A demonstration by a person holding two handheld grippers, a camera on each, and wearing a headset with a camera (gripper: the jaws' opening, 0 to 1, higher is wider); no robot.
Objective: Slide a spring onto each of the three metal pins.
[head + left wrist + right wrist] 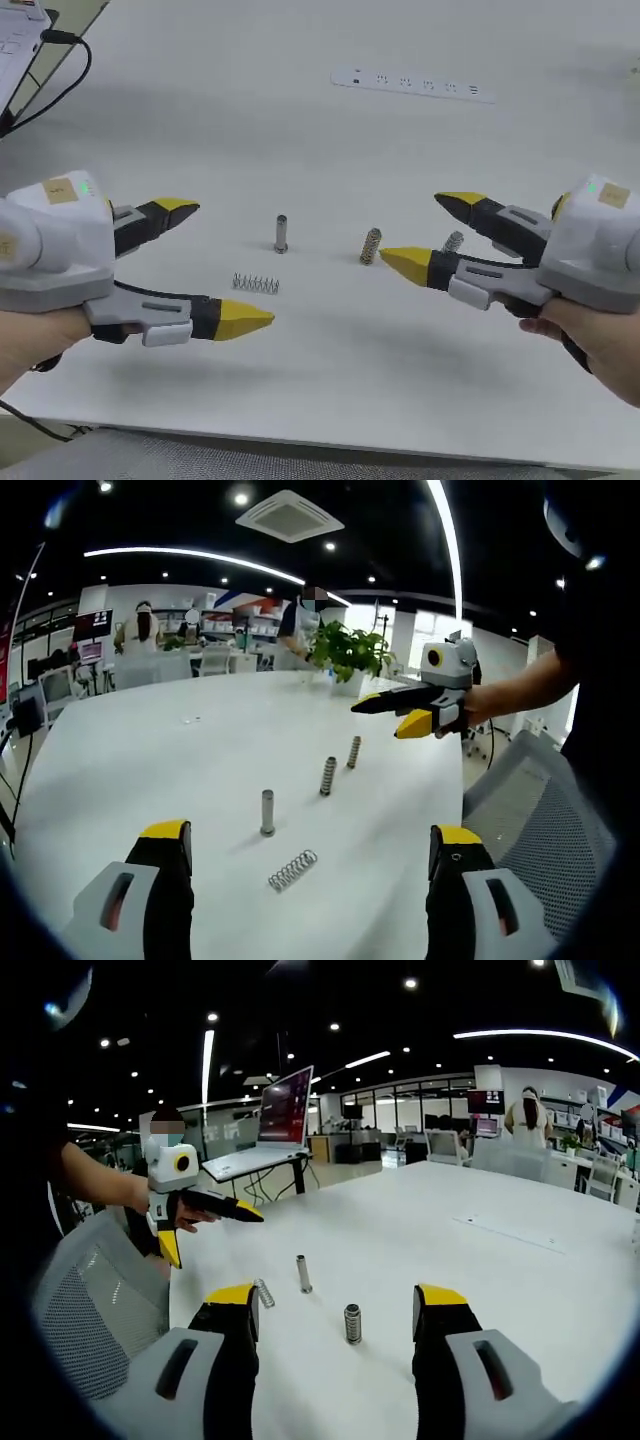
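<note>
Bare pin (281, 233): upright on the table (330, 390), nothing on it. Spring (256, 284) lies on its side just in front of that pin, nearer me, not touching it. To the right stands the second pin (371, 246), wearing its coil. The third pin (453, 241), further right, looks coiled as well. In the head view a jaw of the right gripper partly covers it, but the left gripper view shows both standing wrapped.

Judgement: two of three done, one pairing left.

Left gripper (225, 262): jaws spread wide, nothing between them, hovering above the table with the spring and bare pin roughly ahead of its opening. I read this as lined up for the pickup.

Right gripper (418, 228): jaws spread just as wide, empty, close to the two finished pins. As far as I can tell it touches neither.

Placement notes: the pins stand in a row with gaps, so a jaw has room beside each. The spring lies flat, so it would need gripping across the coils and turning upright before it goes over the pin top. The pin looks free-standing. A skewed approach could tip it, and the idle right gripper is near enough to steady it.

A power strip (410, 82) lies towards the far edge and a laptop (15, 40) sits at the far left, both well apart from the work.
</note>
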